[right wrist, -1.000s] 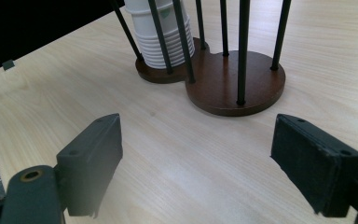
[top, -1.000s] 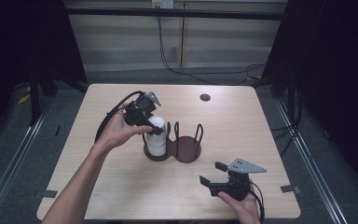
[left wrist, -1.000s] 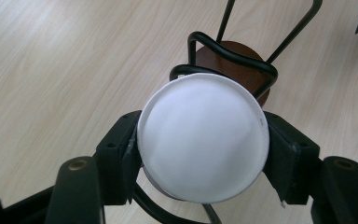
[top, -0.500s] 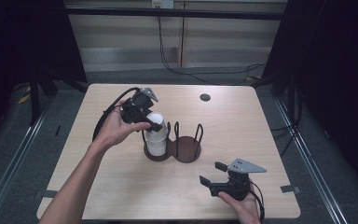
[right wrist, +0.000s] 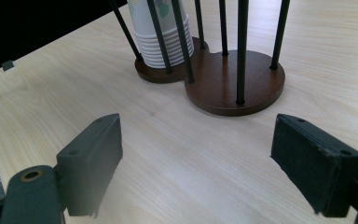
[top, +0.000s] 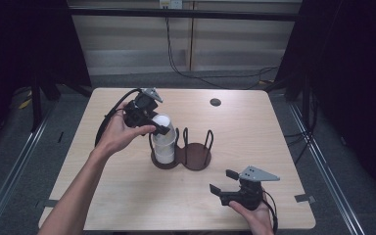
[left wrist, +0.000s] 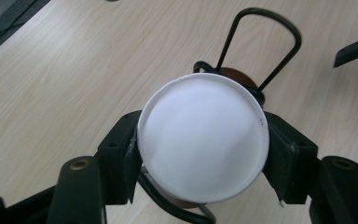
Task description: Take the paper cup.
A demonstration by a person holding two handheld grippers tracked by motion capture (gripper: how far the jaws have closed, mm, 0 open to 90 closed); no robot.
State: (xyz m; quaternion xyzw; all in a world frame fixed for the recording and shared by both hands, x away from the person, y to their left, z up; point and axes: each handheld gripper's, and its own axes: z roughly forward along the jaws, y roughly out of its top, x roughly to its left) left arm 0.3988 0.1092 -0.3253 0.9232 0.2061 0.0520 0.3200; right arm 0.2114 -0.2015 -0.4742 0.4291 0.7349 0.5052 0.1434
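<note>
A white paper cup (left wrist: 203, 140), upside down atop the stack in the dark wire-and-wood holder (top: 196, 157), is pinched by the left gripper (top: 160, 128); lifting remains. The right gripper (top: 221, 182) is held spread, apart.

Your high view looks forward and down from above your side of the tabletop (top: 127, 196), far enough off to take in all its edges. Your left gripper view looks steeply down, very close between its own fingers (left wrist: 121, 163), onto the stack of white cups (left wrist: 203, 140). Your right gripper view looks low and level past its fingers (right wrist: 93, 154) across the tabletop; every view shares the wire cup rack (right wrist: 235, 79).
</note>
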